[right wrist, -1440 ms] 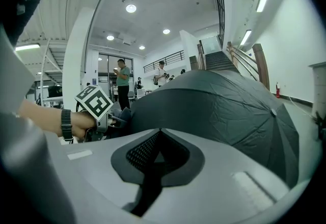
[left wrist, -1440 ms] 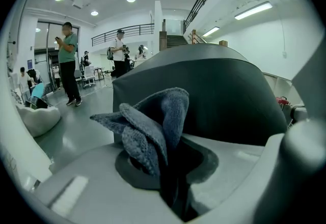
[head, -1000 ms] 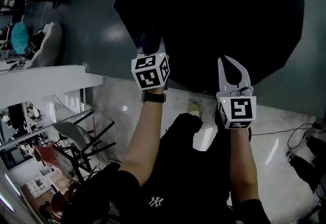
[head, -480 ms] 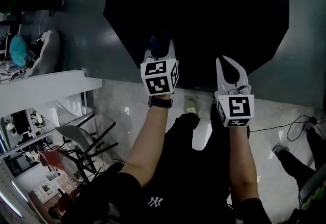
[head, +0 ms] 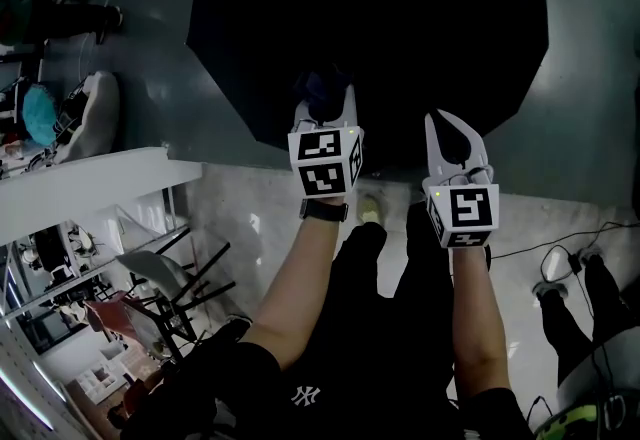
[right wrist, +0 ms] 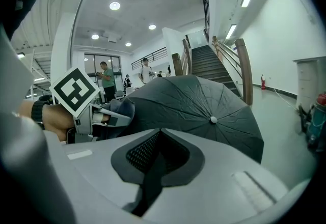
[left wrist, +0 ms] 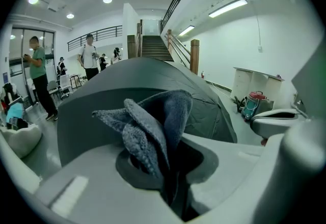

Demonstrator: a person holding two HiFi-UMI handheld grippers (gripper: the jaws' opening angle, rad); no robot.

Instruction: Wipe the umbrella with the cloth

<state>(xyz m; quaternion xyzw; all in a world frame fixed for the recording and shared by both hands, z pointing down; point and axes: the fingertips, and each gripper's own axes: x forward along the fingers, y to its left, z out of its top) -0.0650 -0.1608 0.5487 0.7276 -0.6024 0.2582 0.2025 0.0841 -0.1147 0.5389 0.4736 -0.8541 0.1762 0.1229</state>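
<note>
Grey cloth (left wrist: 153, 121), clamped in the left hand-held gripper (head: 325, 100), sits at the black umbrella (right wrist: 204, 111); right hand-held gripper (head: 446, 124) closed, empty. Likely wiping; next, sweep along the canopy.

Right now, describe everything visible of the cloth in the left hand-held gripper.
The dark blue-grey terry cloth looks soft and nubby, bunched into upright folds. The left hand-held gripper is shut on its lower part, so the folds fan out above the jaws. It is held just in front of the open black umbrella canopy; whether it touches the fabric cannot be told.
</note>
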